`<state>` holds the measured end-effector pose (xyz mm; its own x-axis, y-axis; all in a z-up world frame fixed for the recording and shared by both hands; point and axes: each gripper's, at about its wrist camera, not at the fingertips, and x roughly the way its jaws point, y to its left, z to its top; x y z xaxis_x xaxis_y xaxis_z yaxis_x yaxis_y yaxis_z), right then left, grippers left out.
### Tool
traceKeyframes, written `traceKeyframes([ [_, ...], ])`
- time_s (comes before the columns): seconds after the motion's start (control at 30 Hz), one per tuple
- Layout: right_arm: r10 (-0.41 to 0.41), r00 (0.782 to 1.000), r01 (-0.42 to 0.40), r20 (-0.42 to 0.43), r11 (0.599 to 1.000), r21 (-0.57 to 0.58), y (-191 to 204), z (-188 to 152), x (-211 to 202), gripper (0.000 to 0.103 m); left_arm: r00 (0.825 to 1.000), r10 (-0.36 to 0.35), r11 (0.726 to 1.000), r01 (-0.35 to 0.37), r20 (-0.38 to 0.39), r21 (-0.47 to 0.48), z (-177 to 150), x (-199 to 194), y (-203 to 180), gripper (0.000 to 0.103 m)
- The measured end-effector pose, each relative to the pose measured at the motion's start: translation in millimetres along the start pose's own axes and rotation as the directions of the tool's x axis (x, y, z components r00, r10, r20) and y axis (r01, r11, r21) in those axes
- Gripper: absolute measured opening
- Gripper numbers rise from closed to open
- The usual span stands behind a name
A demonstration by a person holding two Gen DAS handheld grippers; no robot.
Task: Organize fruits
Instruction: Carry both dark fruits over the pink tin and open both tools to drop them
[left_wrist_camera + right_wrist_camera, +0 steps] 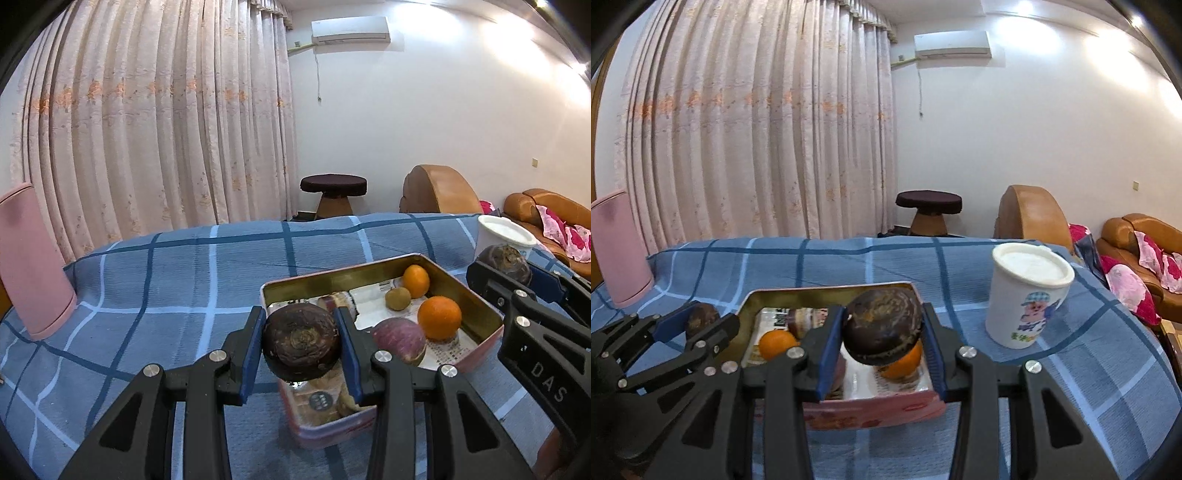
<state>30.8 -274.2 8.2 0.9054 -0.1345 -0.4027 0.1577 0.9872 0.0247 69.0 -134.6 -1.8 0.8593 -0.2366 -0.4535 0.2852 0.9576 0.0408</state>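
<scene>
My left gripper (301, 345) is shut on a dark brown round fruit (301, 341), held above the near left corner of a pink tin box (476, 295). The box holds two oranges (439, 317), a small brown fruit (398, 298) and a purple round fruit (399, 339). My right gripper (884, 334) is shut on another dark brown round fruit (882, 325), held above the box's near right part (871, 410). Each gripper with its fruit shows in the other's view: the right one (506, 264) at the right edge, the left one (698, 317) at the left.
The box lies on a table with a blue plaid cloth (177, 280). A white mug with a cartoon print (1027, 295) stands right of the box. A pink cylinder (29, 258) stands at the table's far left. Brown sofas (1137, 236) are beyond the table at the right.
</scene>
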Motion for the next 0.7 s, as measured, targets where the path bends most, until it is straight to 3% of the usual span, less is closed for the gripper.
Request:
traceKeyframes([
  [0.27,-0.038,0.999,0.038,0.008,0.999,0.018,-12.3,6.6,11.6,0.044,0.999,-0.03,1.0,0.03,0.016,0.004,14.1,13.7,-19.6,0.04],
  [0.7,-0.066,0.998,0.066,-0.008,0.997,0.044,-16.1,21.5,48.3,0.044,0.999,-0.024,0.999,0.023,-0.03,-0.038,26.8,43.8,-21.8,0.04],
])
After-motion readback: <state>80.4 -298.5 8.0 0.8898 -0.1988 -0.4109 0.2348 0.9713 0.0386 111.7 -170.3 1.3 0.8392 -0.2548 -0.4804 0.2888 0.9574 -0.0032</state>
